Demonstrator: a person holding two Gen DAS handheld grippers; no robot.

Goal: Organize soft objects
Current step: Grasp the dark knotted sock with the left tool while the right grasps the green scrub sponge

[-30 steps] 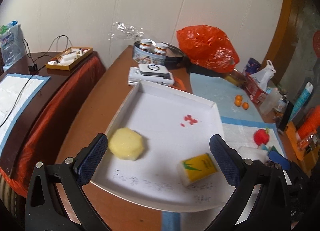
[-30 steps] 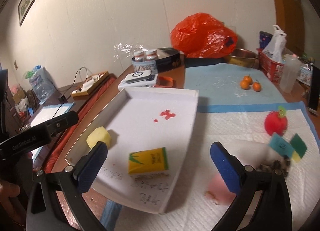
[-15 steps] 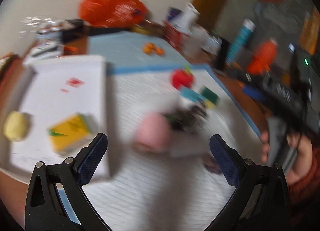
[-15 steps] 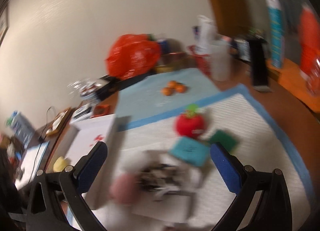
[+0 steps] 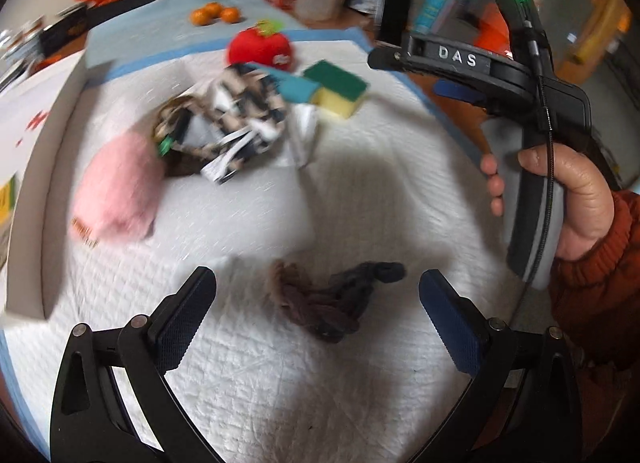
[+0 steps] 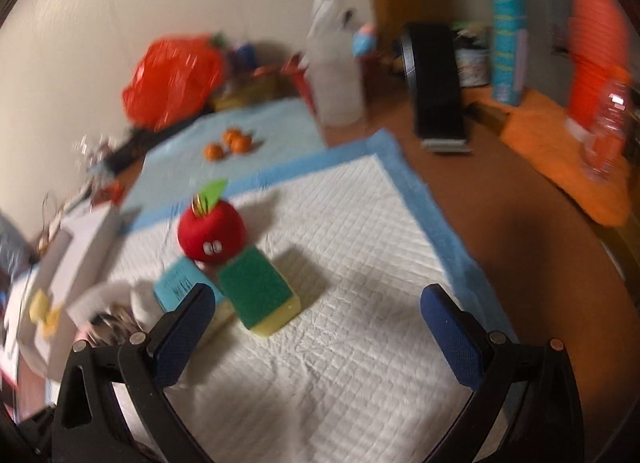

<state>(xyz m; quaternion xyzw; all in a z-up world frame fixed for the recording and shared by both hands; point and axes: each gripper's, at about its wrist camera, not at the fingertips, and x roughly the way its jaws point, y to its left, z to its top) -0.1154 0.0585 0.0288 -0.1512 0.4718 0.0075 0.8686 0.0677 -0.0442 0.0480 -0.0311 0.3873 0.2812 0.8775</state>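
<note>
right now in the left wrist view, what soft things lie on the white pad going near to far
brown knitted item → pink plush → patterned cloth bundle → green and yellow sponge → red apple plush

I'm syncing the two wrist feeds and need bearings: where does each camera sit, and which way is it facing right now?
Left wrist: on the left gripper, looking down at a brown knit piece on the white pad; the right hand shows.
Right wrist: on the right gripper, looking across the pad toward the wall; only its own fingers show.
Shared: red apple plush, green-yellow sponge, oranges.
</note>
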